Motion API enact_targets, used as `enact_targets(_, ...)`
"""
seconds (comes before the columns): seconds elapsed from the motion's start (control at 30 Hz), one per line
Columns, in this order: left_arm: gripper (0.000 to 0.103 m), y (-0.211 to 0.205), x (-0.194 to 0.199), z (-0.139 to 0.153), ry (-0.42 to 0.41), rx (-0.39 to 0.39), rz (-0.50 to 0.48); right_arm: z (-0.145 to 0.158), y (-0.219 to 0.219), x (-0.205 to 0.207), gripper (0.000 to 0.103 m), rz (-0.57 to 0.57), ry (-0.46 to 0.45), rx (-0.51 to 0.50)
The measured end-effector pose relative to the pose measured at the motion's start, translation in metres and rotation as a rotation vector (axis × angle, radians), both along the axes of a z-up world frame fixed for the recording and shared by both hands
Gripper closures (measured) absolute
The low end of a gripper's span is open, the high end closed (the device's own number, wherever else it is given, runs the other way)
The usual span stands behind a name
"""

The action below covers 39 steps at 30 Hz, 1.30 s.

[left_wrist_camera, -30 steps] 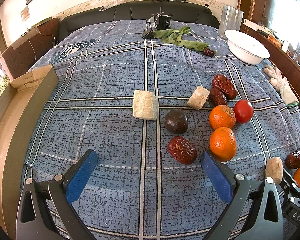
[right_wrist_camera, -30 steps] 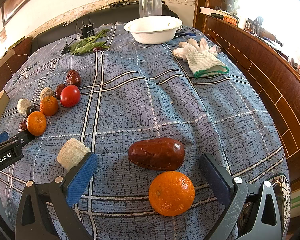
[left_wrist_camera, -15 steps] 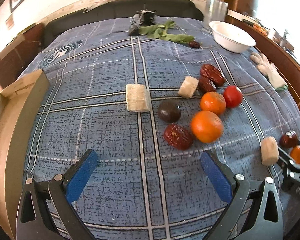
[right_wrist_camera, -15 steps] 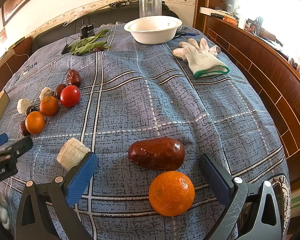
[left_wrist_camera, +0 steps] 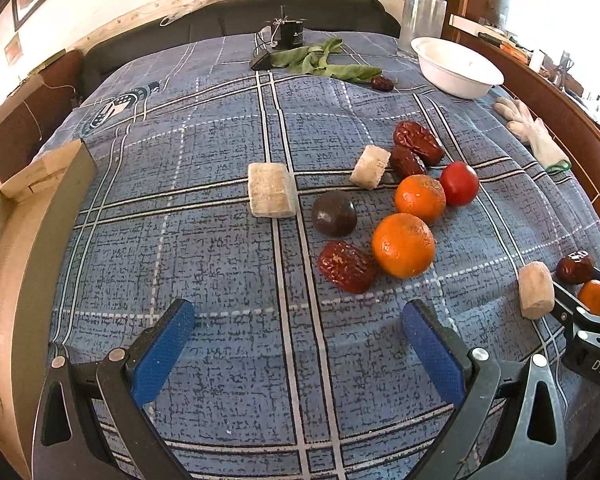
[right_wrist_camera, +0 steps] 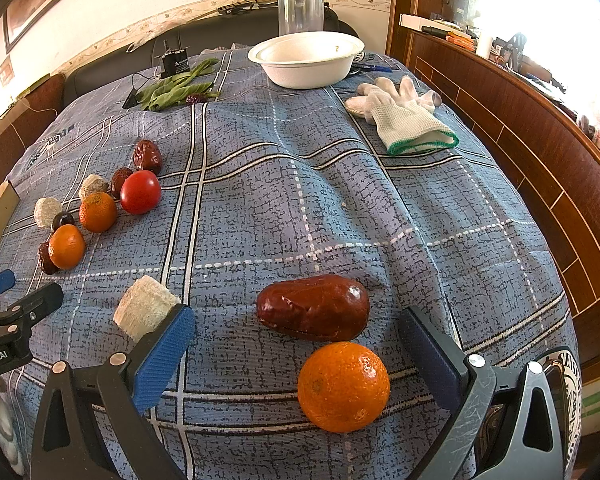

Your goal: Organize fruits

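On a blue plaid cloth (left_wrist_camera: 204, 240) lies a cluster of fruit: two oranges (left_wrist_camera: 403, 245) (left_wrist_camera: 420, 198), a red tomato (left_wrist_camera: 459, 183), a dark round fruit (left_wrist_camera: 333, 219), wrinkled red dates (left_wrist_camera: 346, 266) (left_wrist_camera: 418, 142) and pale cut chunks (left_wrist_camera: 271, 195) (left_wrist_camera: 370, 167). My left gripper (left_wrist_camera: 296, 340) is open and empty, just short of the cluster. My right gripper (right_wrist_camera: 296, 348) is open, with an orange (right_wrist_camera: 343, 386) and a large glossy date (right_wrist_camera: 313, 307) between its fingers and a pale chunk (right_wrist_camera: 145, 313) by the left finger.
A white bowl (right_wrist_camera: 306, 59) and a clear glass (right_wrist_camera: 301, 10) stand at the far edge. White gloves (right_wrist_camera: 400, 114) lie at the right, green leaves (right_wrist_camera: 176, 90) and a small black device (right_wrist_camera: 175, 65) at the back. A cardboard box (left_wrist_camera: 24, 216) is at the left.
The left gripper has drawn back and shifted left, so the fruit cluster sits further right and farther ahead in its view. The right gripper has held still.
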<state>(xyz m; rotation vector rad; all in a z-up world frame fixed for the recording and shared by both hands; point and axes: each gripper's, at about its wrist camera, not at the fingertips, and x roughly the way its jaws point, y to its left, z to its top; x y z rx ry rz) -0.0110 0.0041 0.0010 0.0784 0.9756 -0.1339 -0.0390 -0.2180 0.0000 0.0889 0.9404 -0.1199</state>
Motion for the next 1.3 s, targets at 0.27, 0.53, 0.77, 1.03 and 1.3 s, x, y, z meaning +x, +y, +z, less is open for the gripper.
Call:
enact_targets(0.27,0.000,0.001,0.003,0.000,0.023,0.001,-0.016,0.000,0.000,0.000,0.000,0.000,0.000,0.000)
enact_targets(0.53,0.018,0.038,-0.034,0.056,-0.072,-0.135,0.036,0.002,-0.003,0.005,0.000,0.055,0.073,0.030)
enact_targets(0.77,0.018,0.079,-0.107,0.151,-0.399,-0.134,0.107,0.002,0.000,0.004,0.000,0.040,0.074,0.016)
enact_targets(1.03,0.016,0.132,-0.182,0.234,-0.635,-0.211,0.167,0.063,0.001,-0.047,0.000,0.015,-0.156,0.096)
enact_targets(1.3,0.000,0.157,-0.216,0.332,-0.850,-0.142,0.189,0.223,0.002,-0.096,0.000,0.048,-0.447,0.102)
